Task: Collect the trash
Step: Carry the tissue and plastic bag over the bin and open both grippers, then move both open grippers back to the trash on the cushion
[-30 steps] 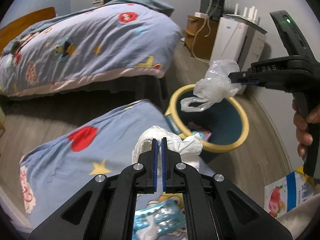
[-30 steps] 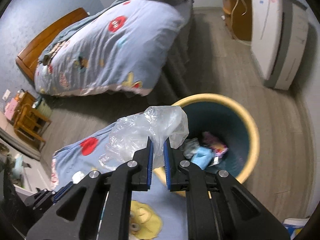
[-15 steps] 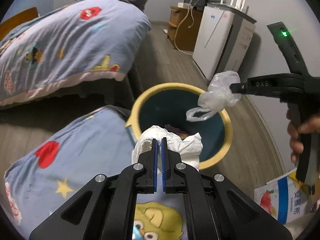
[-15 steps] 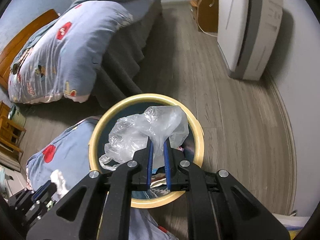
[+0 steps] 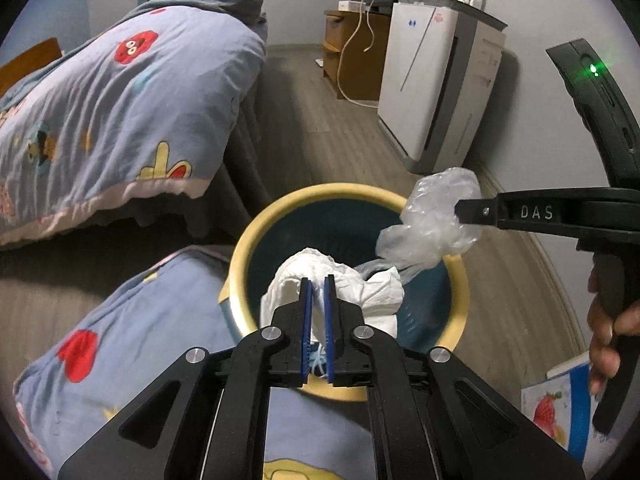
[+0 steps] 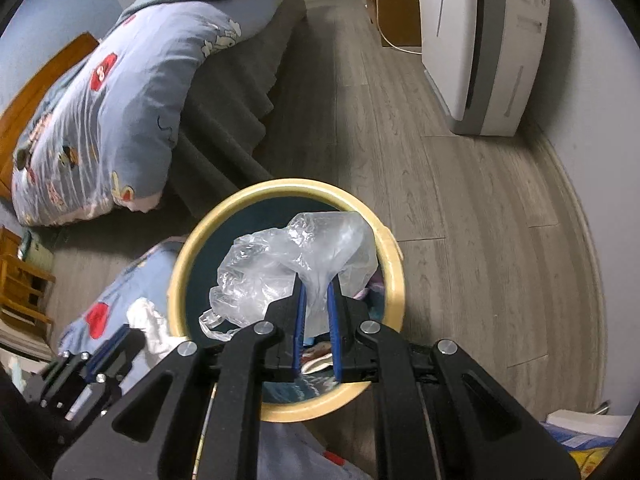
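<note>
A round bin with a yellow rim (image 5: pixel 256 236) and dark blue inside stands on the floor; it also shows in the right wrist view (image 6: pixel 396 264), with some trash at its bottom. My left gripper (image 5: pixel 318 280) is shut on a crumpled white tissue (image 5: pixel 360 284) and holds it above the bin's near side. My right gripper (image 6: pixel 316 286) is shut on a clear plastic bag (image 6: pixel 280 276) and holds it over the bin's opening. The bag (image 5: pixel 432 220) and the right gripper also show at the right of the left wrist view.
A bed with a blue cartoon quilt (image 5: pixel 100 112) stands left of the bin. A second quilt-covered surface (image 5: pixel 120 344) lies below my grippers. A white and grey appliance (image 6: pixel 480 44) stands by the right wall. A strawberry-print carton (image 5: pixel 560 404) lies at the lower right.
Both grippers have moved further over the bin with their loads. The bin now sits nearer the middle of both views. Both grips are unchanged.
</note>
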Motion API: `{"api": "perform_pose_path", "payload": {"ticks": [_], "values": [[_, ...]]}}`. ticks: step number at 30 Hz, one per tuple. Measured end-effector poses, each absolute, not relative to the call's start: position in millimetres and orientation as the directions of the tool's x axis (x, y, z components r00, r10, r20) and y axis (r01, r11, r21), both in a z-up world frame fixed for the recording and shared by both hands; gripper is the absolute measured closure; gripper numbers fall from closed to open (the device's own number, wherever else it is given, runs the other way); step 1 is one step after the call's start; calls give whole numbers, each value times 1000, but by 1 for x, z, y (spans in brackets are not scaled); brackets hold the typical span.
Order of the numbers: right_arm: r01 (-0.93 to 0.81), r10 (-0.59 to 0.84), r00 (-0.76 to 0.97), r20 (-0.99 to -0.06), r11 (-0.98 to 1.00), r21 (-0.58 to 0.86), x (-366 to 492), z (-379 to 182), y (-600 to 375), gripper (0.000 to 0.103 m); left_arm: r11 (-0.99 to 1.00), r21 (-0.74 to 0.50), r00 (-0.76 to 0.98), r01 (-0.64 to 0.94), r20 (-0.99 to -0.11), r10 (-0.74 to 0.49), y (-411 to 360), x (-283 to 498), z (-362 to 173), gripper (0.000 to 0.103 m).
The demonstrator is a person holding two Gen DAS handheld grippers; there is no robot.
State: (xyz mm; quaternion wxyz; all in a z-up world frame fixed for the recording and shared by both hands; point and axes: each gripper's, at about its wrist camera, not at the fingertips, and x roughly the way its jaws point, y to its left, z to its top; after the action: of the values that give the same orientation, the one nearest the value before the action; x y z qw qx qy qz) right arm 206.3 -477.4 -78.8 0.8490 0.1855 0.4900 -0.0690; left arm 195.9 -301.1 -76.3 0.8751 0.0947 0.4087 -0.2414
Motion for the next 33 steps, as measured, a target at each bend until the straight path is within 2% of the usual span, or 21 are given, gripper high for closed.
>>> {"api": "perform_pose_path", "payload": {"ticks": [2,4,6,8,10,12,13,15,18,24,33], "values": [[302,79,518,-852,915,268,206,-78,-479,90,864,-28,555,503,-756,-347,-303,195,-76,90],[305,72,518,-852,915,263,205,-79,-480,83,864,-28,552,503,-758,-347,-303,194,-77,83],[309,77,517,-852,912,270,205,-80,-480,69,867,-22,559,497,-757,-340,-302,194,-77,68],[306,83,515,-853,912,273,206,-81,-478,64,868,-29,556,497,-756,-344,-300,193,-77,64],[304,79,514,-854,915,267,207,-80,-477,57,870,-29,559,493,-756,-342,-298,192,-77,53],[302,76,520,-851,915,267,207,-78,-476,43,871,-26,565,490,-752,-340,-294,191,-76,51],[302,75,521,-850,916,265,207,-78,-475,40,872,-26,565,488,-752,-339,-293,190,-76,49],[298,71,520,-851,919,258,208,-78,-472,23,880,-24,575,474,-748,-330,-287,188,-76,24],[291,72,524,-849,921,258,209,-77,-470,8,895,-1,609,447,-733,-305,-276,184,-74,13],[301,56,522,-851,921,246,210,-72,-467,6,918,29,626,396,-740,-247,-245,178,-68,11],[270,35,527,-849,940,206,200,-58,-440,6,942,64,661,330,-728,-182,-157,140,-33,8]]}}
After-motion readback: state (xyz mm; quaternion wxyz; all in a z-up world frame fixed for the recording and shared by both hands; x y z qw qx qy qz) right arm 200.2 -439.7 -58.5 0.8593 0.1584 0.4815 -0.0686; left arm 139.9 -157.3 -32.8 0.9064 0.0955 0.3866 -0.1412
